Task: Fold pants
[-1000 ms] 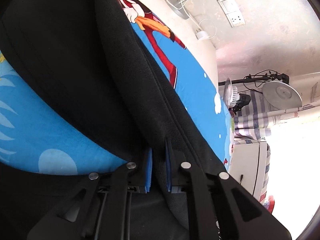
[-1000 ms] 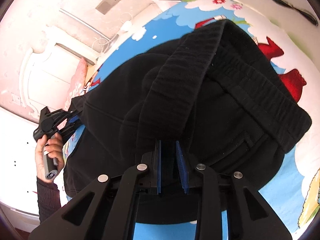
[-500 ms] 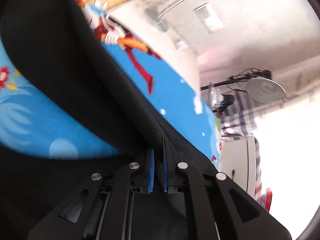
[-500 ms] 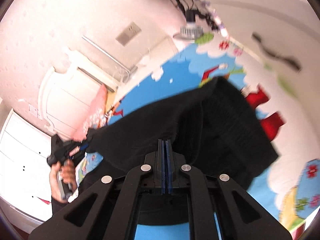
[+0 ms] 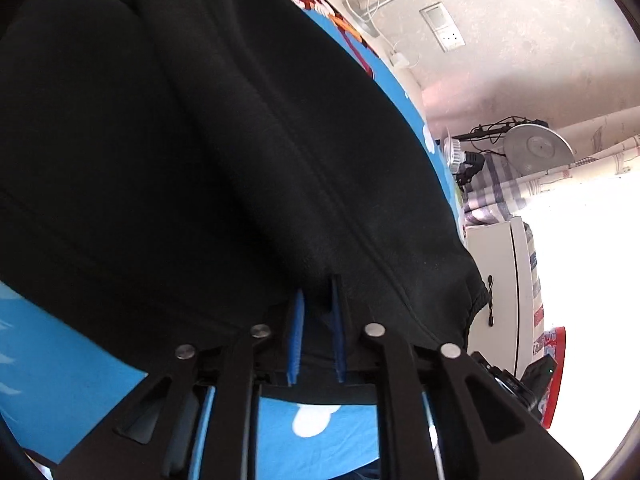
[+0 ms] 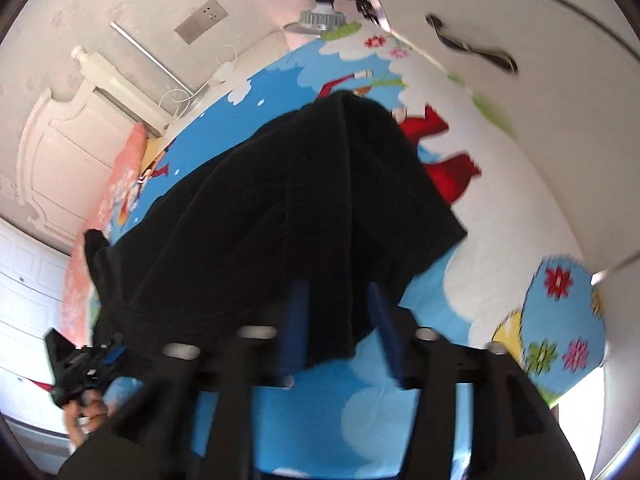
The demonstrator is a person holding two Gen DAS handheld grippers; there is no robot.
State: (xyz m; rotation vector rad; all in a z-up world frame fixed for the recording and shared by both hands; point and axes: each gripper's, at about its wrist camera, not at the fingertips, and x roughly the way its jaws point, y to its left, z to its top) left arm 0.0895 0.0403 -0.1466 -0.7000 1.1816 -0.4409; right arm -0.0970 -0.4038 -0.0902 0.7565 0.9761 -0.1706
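both grippers stand parted with black cloth between the pads: the left gripper (image 5: pixel 316 304) narrowly, the right gripper (image 6: pixel 336 308) wider, and i cannot tell if either grips. the pants (image 6: pixel 280 208) lie bunched on the cartoon bedsheet (image 6: pixel 400 412). pulling back carelessly could snag the edge and undo the fold.

The left claw (image 5: pixel 316 300) has its blue-padded jaws parted a little. The right claw (image 6: pixel 338 300) stands with its jaws spread wide. The person's left hand (image 6: pixel 86 414) grips the left claw's handle.
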